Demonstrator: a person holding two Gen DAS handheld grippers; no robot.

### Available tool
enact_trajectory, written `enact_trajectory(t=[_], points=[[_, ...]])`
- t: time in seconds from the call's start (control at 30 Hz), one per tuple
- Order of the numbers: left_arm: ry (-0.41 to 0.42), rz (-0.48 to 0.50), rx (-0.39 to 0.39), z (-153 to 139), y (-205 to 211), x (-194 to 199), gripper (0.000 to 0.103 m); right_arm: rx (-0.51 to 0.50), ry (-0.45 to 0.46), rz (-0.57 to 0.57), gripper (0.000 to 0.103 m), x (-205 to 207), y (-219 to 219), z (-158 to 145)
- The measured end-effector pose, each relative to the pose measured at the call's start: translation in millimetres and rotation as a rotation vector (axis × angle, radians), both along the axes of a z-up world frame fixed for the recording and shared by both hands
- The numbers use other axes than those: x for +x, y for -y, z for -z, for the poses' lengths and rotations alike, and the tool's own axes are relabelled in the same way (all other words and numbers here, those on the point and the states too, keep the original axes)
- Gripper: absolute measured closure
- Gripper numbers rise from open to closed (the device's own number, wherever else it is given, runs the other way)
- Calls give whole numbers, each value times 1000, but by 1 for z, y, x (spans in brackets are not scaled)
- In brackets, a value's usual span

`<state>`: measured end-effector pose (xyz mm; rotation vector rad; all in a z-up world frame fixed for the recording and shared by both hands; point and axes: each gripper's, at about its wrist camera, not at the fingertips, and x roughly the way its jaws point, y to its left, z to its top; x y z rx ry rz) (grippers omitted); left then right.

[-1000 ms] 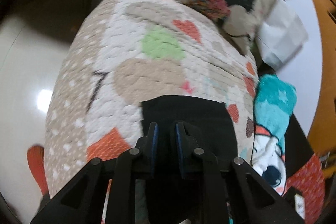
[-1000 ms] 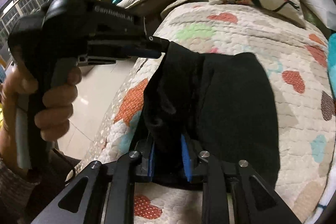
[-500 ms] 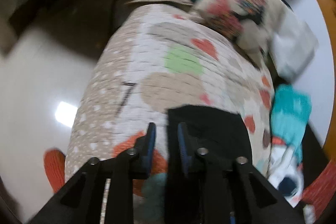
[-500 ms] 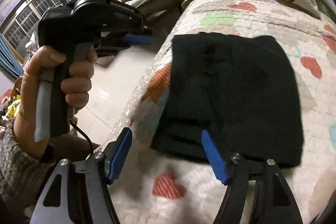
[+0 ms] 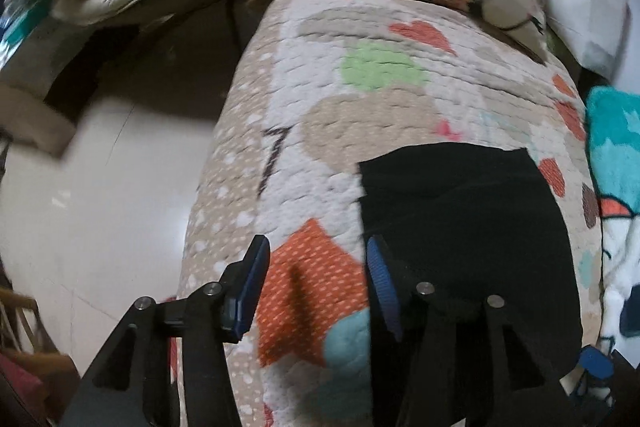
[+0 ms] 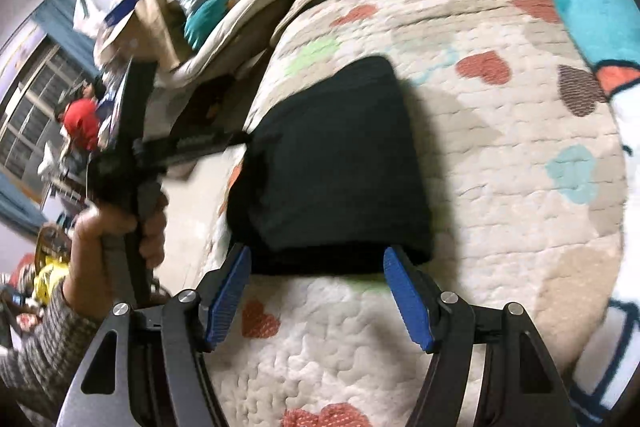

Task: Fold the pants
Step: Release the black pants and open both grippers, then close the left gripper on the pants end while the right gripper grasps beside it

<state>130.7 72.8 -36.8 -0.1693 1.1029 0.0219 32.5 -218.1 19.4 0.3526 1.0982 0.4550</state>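
Pants [image 6: 336, 167] folded on quilt [image 6: 500, 187]; both hand-held grippers, left [image 5: 316, 283] and right [image 6: 318, 297], spread, empty. Risk: snagging bundle edge (loose layers) undoes fold.

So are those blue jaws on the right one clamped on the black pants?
No, the right gripper stands open, short of the pants.

Two handheld grippers, both built of matte black plastic. The left gripper [image 5: 316, 285] has angular, triangular-cutout arms, silver round screws at its joints and ribbed blue pads [image 5: 380, 279] on its fingers. The right gripper [image 6: 318, 301] looks the same, with silver screws and ribbed blue pads [image 6: 408, 301]. A bare-skinned left hand [image 6: 120, 231] shows above a grey, finely patterned knit sleeve [image 6: 44, 339].
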Motion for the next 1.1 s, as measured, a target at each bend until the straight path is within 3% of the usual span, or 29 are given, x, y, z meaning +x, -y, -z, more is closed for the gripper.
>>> enact_trajectory(t=[0.17,0.33,0.43,0.6,0.83,1.1], points=[[0,-84,-18,11,-8,-25,53,-51,41,47,29,-5,9,-5],[175,-60,83,-12,21,-79,52,-122,46,122,28,-10,19,2],[238,-47,100,-18,36,-110,43,-131,37,158,27,-14,26,6],[221,-22,95,-16,45,-125,42,-109,48,152,27,-20,27,3],[162,-69,-34,-15,32,-126,42,-112,115,147,26,-31,30,-15],[181,-77,-4,-38,37,-105,42,-96,112,160,25,-28,34,-20]])
